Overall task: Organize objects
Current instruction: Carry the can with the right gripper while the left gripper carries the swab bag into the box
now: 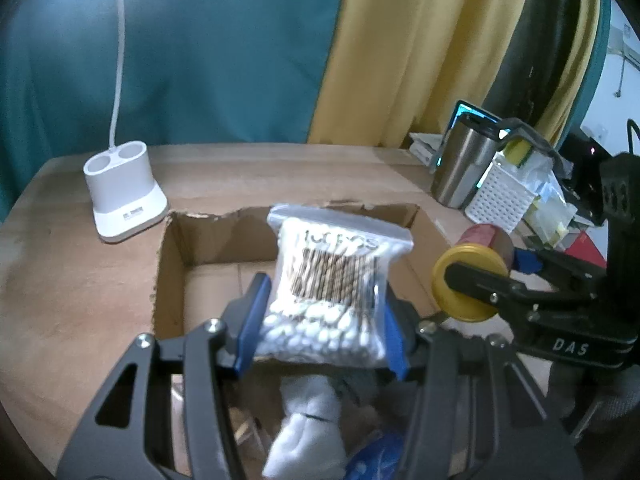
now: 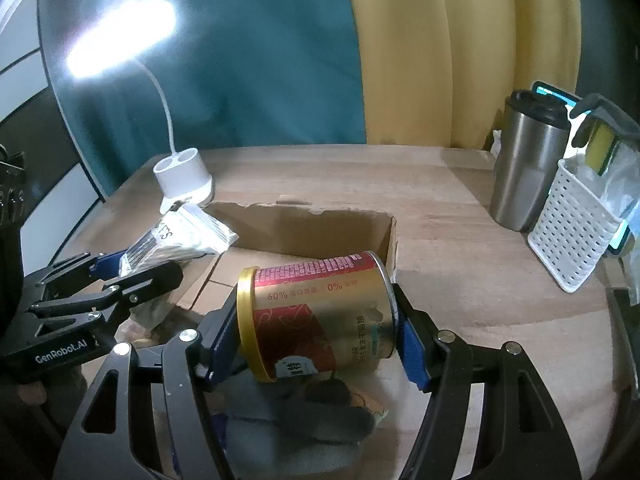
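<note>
Both your grippers loaded above the cardboard box (image 1: 208, 240).
Left gripper (image 1: 320, 320) pinches cotton swab bag (image 1: 336, 276); right gripper (image 2: 316, 332) clamps can (image 2: 320, 312) sideways.

Ahead of left hand-held gripper (image 1: 320, 320): cardboard box (image 1: 208, 240), far half open w/ bare floor. Just below the grippers, cloth items (image 1: 304, 432) fill the near part. Beyond-left: lamp base (image 1: 124, 196) on desk (image 1: 80, 280), bare wood around it. Right hand-held gripper (image 2: 320, 332) close alongside, little gap between the two. Its far right: steel tumbler (image 2: 528, 168) & white perforated basket (image 2: 568, 232) block the desk edge; open wood before them.
</note>
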{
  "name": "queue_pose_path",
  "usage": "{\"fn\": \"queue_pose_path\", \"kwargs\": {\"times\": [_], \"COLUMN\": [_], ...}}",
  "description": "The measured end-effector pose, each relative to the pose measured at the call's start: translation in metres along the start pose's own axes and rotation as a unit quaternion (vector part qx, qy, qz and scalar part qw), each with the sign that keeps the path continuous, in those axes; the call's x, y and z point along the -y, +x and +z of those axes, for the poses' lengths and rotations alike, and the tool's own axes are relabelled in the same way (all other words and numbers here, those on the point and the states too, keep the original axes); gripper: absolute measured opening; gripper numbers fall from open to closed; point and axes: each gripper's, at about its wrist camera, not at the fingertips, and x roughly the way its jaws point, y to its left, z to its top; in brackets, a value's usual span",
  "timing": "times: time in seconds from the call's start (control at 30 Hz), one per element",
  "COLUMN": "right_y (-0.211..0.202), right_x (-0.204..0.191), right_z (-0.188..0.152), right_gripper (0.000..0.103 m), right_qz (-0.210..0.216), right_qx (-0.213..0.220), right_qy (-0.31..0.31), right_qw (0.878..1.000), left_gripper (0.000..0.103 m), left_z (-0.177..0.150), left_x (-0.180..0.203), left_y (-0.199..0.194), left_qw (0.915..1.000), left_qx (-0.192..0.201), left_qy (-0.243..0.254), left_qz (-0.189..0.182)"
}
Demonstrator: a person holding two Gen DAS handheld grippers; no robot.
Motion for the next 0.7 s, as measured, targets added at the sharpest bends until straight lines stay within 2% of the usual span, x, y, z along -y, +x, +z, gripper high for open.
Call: {"fn": "queue_pose_path", "kwargs": {"times": [0.23,0.47,0.7], "right_y": [0.012,0.026,0.036], "right_x": [0.003,0.009,0.008], "right_z": [0.005,0.005,0.004], "right_gripper": [0.070,0.070,0.069], "right_qz": [-0.001,0.003,-0.015], "right_qx": [-0.006,-0.018,-0.035], "right_qy": [0.015,0.044,0.057], "right_qw": [1.000,0.999,0.998], "left_gripper": [0.052,0.052,0.053], "left_z": [0.003,0.001,-0.001], "left_x": [0.006,0.000,-0.002], "left_y": [0.017,0.036,0.051], "left_qw": [0.9999,0.9997,0.9986], "left_qx": [0.001,-0.019,-0.037], "left_qy": [0.011,-0.014,-0.033], "left_qz": [0.012,0.012,0.019]}}
